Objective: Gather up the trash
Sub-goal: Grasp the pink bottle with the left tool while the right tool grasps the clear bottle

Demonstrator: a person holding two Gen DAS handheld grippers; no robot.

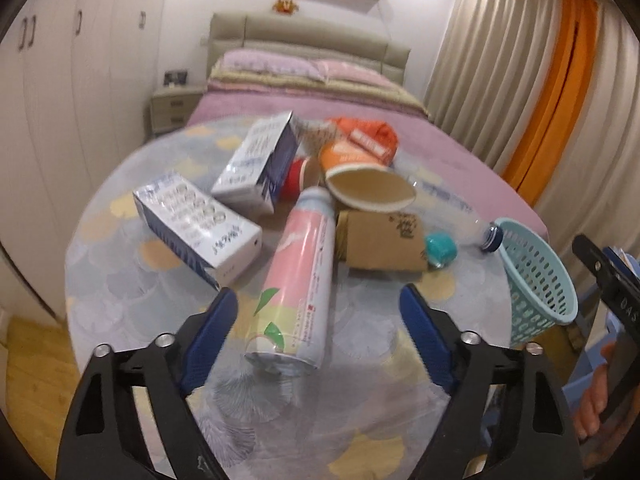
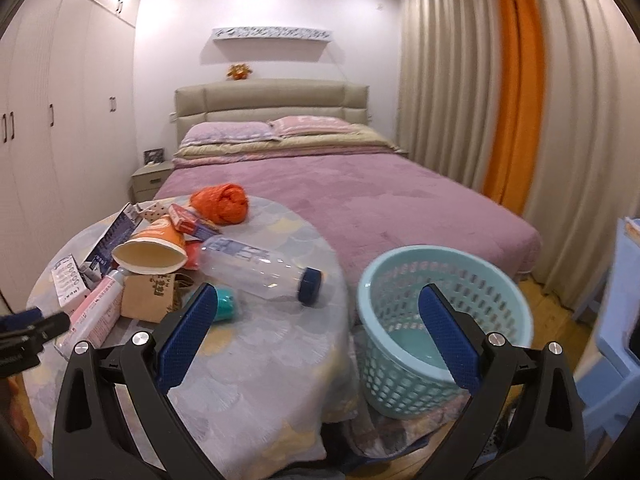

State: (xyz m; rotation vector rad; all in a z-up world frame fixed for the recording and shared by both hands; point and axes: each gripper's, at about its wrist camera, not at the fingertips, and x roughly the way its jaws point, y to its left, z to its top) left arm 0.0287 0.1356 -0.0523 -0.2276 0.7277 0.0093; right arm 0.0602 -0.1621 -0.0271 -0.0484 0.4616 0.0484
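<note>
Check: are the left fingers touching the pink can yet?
Apart. The left wrist view shows table between both fingers and the pink can.

Heaped on the round surface (image 1: 120,296) at the foot of the bed (image 2: 360,196): two cartons (image 1: 196,228) (image 1: 258,164) at left, spray can (image 1: 298,280) lying in front between the spread fingers of the left claw (image 1: 318,308), paper cup (image 1: 370,192) on its side behind a cardboard sleeve (image 1: 382,242), crumpled bag (image 2: 220,202) at the back, plastic bottle (image 2: 260,274) lying at right. Beside the surface to the right, lower down, a perforated basket (image 2: 436,332), partly behind the right finger of the right claw (image 2: 320,320).
</note>
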